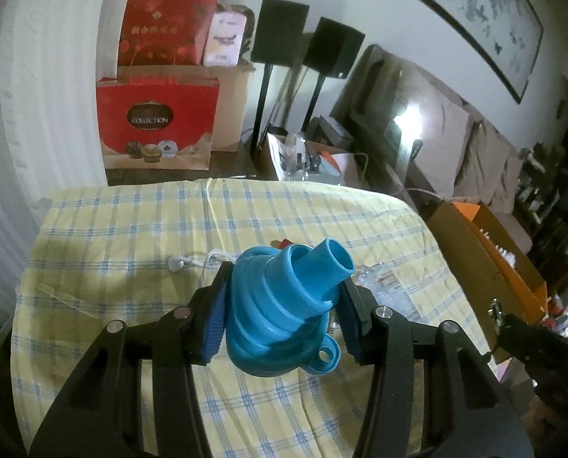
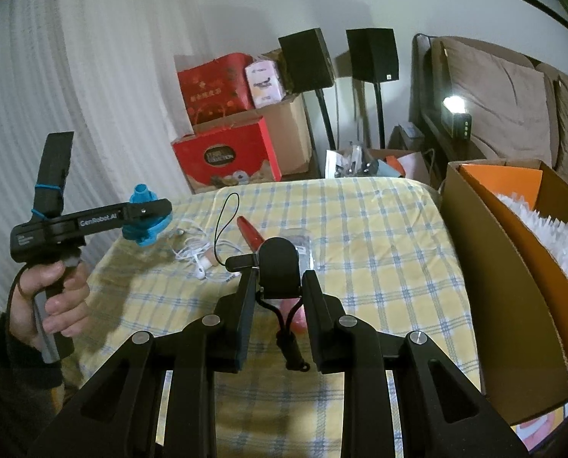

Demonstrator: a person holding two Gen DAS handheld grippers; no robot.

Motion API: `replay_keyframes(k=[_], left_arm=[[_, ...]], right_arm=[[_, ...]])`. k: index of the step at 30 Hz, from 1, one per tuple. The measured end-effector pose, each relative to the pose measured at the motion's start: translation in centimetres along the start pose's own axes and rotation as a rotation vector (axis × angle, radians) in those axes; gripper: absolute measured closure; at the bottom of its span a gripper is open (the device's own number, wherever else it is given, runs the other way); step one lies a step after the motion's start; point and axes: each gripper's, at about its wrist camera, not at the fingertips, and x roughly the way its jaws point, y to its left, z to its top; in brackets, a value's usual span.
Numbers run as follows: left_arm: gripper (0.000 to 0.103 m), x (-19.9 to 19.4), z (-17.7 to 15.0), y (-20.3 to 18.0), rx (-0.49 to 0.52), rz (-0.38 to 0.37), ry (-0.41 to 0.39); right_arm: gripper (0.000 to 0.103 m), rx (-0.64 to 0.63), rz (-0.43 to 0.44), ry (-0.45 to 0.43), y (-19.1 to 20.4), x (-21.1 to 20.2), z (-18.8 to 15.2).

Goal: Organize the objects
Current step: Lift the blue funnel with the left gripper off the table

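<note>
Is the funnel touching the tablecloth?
Apart. The right wrist view shows the funnel clamped in the left gripper, lifted above the tablecloth.

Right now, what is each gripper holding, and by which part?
Left gripper holds the blue funnel by its ribbed cone. Right gripper holds a small black device by its sides.

Room dim, colours muted. One small lamp (image 2: 453,104) by the sofa (image 2: 513,107) blows out to white glare, streaking in the left wrist view. Soft shadows on the checked cloth (image 2: 360,248). Heavy fisheye bending, dark vignette corners; background soft, grainy.
</note>
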Motion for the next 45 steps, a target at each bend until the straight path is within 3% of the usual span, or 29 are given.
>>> replay_keyframes(k=[13, 32, 45], left_arm=[[0.058, -3.1, 0.4, -0.1, -0.014, 0.026, -0.059], [0.056, -6.4, 1.0, -2.8, 0.061, 0.093, -0.129], [0.054, -7.3, 1.1, -4.3, 0.083, 0.118, -0.149]], right_arm=[[0.079, -0.006, 0.001, -0.016, 0.7, -0.9, 0.3], [0.079, -0.055, -0.017, -0.064, 0.6, -2.5, 2.6], [0.079, -0.019, -0.101, -0.165, -4.1, -6.0, 3.9]])
